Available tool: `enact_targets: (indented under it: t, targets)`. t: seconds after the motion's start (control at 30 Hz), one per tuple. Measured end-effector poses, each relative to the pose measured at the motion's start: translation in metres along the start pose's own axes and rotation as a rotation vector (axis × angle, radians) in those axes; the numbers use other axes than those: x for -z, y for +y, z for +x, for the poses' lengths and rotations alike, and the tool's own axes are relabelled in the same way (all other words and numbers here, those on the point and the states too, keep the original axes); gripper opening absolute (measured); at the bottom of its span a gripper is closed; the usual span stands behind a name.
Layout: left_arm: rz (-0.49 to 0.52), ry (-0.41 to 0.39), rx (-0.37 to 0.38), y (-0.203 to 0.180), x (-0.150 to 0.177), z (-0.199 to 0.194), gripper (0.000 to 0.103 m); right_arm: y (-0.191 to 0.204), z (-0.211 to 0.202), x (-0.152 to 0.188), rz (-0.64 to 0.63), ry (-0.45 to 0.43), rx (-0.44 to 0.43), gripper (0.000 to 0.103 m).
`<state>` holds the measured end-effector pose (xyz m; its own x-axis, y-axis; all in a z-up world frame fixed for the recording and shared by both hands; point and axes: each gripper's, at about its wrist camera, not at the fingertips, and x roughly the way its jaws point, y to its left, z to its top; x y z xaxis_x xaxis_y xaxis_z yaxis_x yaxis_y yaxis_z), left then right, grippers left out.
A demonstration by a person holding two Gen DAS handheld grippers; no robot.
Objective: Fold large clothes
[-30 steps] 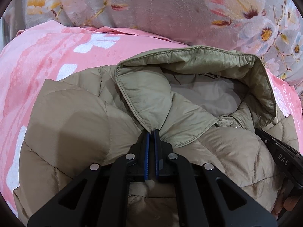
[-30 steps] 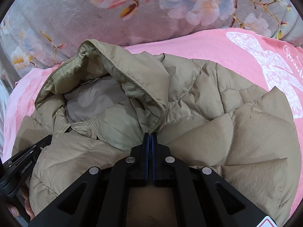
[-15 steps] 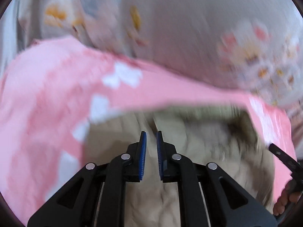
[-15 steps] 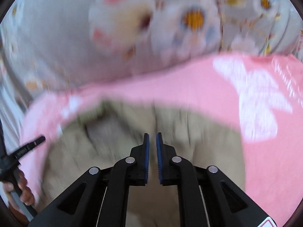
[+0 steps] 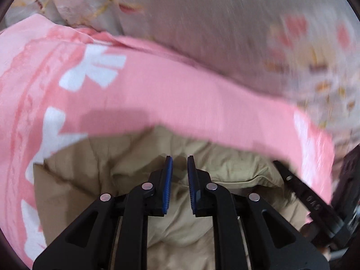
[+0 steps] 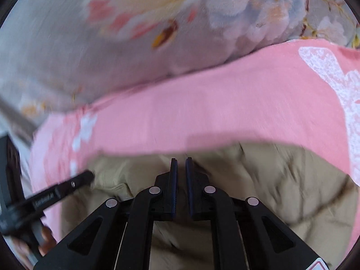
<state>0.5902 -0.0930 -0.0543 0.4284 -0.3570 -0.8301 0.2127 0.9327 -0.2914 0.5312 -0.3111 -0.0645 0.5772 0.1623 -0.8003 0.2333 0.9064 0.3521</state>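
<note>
Khaki puffer jacket [image 5: 180,220] is seen bundled on pink sheet [image 5: 180,90], apparently mostly folded; left gripper [image 5: 180,173] and right gripper [image 6: 181,175] are slightly parted, nothing gripped.

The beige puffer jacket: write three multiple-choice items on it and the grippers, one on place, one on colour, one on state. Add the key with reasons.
1. Where does the beige puffer jacket lie?
A. on the pink bedspread
B. on a wooden floor
C. on a hanger

2. What colour are the pads on the left gripper?
A. red
B. blue
C. white

3. How does the right gripper stand?
A. clamped on the hood
C. holding a hanger
B. jaws slightly apart, nothing between them

Key: 1 A, pink cloth with white prints shows around the jacket's far edge and sides, with the grey floral blanket behind. 2 B, blue ribbed strips line the inner faces of both fingers. 3 B, a narrow gap shows between the fingers and only jacket lying below is seen through it.
</note>
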Motion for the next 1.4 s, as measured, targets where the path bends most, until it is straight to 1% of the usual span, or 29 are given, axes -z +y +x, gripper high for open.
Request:
enact_targets:
  t: [0.07, 0.1, 0.17, 0.27, 0.37, 0.43, 0.53, 0.67, 0.73, 0.77, 0.8, 0.83, 0.87, 0.9, 0.93, 0.97, 1.0, 1.03, 1.1, 1.17, 1.2, 1.23, 1.3, 1.4]
  targets:
    - [0.027, 0.025, -0.026, 0.004, 0.016, 0.003, 0.012, -0.005, -0.006, 0.017, -0.037, 0.009, 0.015, 0.005]
    - [0.035, 0.030, -0.039, 0.007, 0.023, 0.004, 0.012, -0.008, -0.007, 0.024, -0.051, 0.013, 0.035, 0.001]
    - [0.045, 0.020, -0.053, 0.010, 0.032, 0.007, 0.013, -0.012, -0.005, 0.032, -0.082, 0.005, 0.070, 0.000]
    - [0.055, -0.008, -0.069, 0.013, 0.043, 0.015, 0.013, -0.018, 0.003, 0.043, -0.117, 0.000, 0.105, 0.000]
    - [0.082, -0.055, -0.095, 0.009, 0.053, 0.018, 0.013, -0.012, 0.010, 0.050, -0.190, -0.028, 0.165, 0.000]
    - [0.106, -0.088, -0.117, 0.009, 0.059, 0.018, 0.013, -0.009, 0.015, 0.054, -0.217, -0.053, 0.197, 0.000]
    - [0.128, -0.135, -0.148, 0.003, 0.063, 0.021, 0.013, -0.009, 0.018, 0.055, -0.231, -0.066, 0.213, 0.000]
    - [0.133, -0.161, -0.157, 0.001, 0.063, 0.022, 0.013, -0.010, 0.021, 0.053, -0.228, -0.073, 0.207, 0.000]
    - [0.130, -0.169, -0.152, 0.000, 0.063, 0.023, 0.012, -0.011, 0.021, 0.054, -0.229, -0.076, 0.206, 0.000]
    - [0.120, -0.183, -0.135, 0.002, 0.064, 0.018, 0.012, -0.011, 0.022, 0.054, -0.229, -0.076, 0.207, 0.000]
    - [0.109, -0.201, -0.101, 0.003, 0.065, 0.012, 0.012, -0.010, 0.022, 0.054, -0.229, -0.076, 0.207, 0.000]
    - [0.097, -0.238, -0.049, 0.005, 0.068, -0.003, 0.012, -0.011, 0.022, 0.054, -0.229, -0.076, 0.206, 0.000]
    - [0.099, -0.260, -0.031, 0.004, 0.070, -0.014, 0.012, -0.011, 0.022, 0.054, -0.228, -0.076, 0.206, 0.000]
    - [0.122, -0.297, -0.015, 0.000, 0.071, -0.029, 0.012, -0.011, 0.022, 0.054, -0.228, -0.076, 0.206, 0.000]
    - [0.145, -0.325, -0.022, -0.006, 0.068, -0.040, 0.013, -0.011, 0.021, 0.054, -0.229, -0.076, 0.206, 0.000]
    - [0.150, -0.333, -0.033, -0.009, 0.064, -0.045, 0.016, -0.011, 0.021, 0.054, -0.229, -0.076, 0.207, 0.000]
    - [0.139, -0.326, -0.034, -0.011, 0.057, -0.046, 0.019, -0.011, 0.021, 0.054, -0.230, -0.076, 0.208, 0.000]
    - [0.120, -0.299, -0.045, -0.012, 0.047, -0.041, 0.020, -0.011, 0.021, 0.054, -0.231, -0.077, 0.210, 0.000]
    - [0.082, -0.222, -0.080, -0.009, 0.026, -0.016, 0.020, -0.011, 0.022, 0.053, -0.234, -0.077, 0.213, 0.000]
    - [0.032, -0.177, -0.098, 0.000, 0.016, 0.004, 0.018, -0.011, 0.022, 0.053, -0.234, -0.079, 0.213, 0.000]
    - [0.021, -0.159, -0.096, 0.004, 0.014, 0.014, 0.018, -0.012, 0.022, 0.053, -0.233, -0.079, 0.211, 0.000]
    - [0.022, -0.155, -0.099, 0.006, 0.018, 0.017, 0.018, -0.012, 0.022, 0.054, -0.232, -0.079, 0.209, 0.000]
    - [0.059, -0.145, -0.130, 0.002, 0.026, 0.027, 0.018, -0.013, 0.023, 0.054, -0.231, -0.079, 0.205, 0.000]
    - [0.112, -0.159, -0.181, -0.006, 0.040, 0.032, 0.018, -0.011, 0.017, 0.053, -0.229, -0.096, 0.211, 0.000]
